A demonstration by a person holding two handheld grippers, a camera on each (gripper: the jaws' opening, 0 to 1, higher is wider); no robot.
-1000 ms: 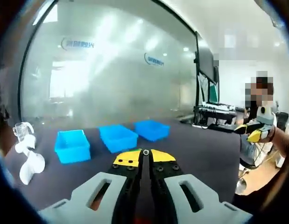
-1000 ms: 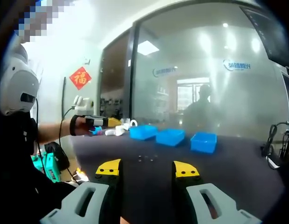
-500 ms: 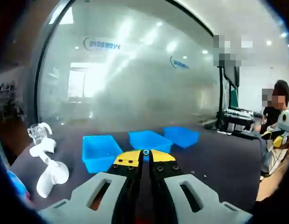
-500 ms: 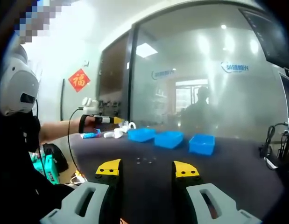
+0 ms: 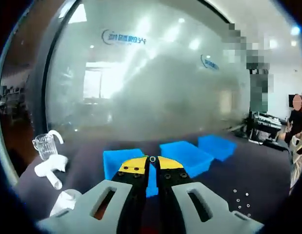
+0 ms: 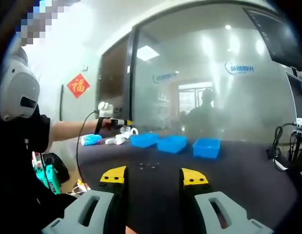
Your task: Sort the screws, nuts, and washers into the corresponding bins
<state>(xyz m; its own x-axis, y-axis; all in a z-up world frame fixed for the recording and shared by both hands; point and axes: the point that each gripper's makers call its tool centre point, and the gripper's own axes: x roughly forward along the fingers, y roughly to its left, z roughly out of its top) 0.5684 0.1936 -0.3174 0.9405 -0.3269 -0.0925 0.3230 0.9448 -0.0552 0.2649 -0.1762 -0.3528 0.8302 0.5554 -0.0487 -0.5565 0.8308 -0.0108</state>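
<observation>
Three blue bins stand in a row on the dark table: a near bin [image 5: 125, 162], a middle bin [image 5: 185, 156] and a far bin [image 5: 216, 146]. My left gripper [image 5: 152, 160] is shut on a small metal ring [image 5: 152, 159] at its yellow tips, in front of the near bin. Loose small parts [image 5: 241, 200] lie on the table to the lower right. In the right gripper view the bins [image 6: 171, 143] sit mid-table with loose parts [image 6: 148, 165] in front. My right gripper [image 6: 154, 176] hangs open and holds nothing. The left gripper [image 6: 116, 122] shows at the far left, held in a hand.
A clear measuring cup [image 5: 45, 145] and white plastic pieces [image 5: 50, 168] lie left of the bins. A light blue packet [image 6: 91, 139] rests near the table's left edge. A glass wall stands behind the table. Cables [image 6: 280, 146] and equipment are at the right.
The left gripper has travelled left and closer to the bins, still shut on the ring. In the right gripper view it has risen and moved towards the near bin. The right gripper stays open.
</observation>
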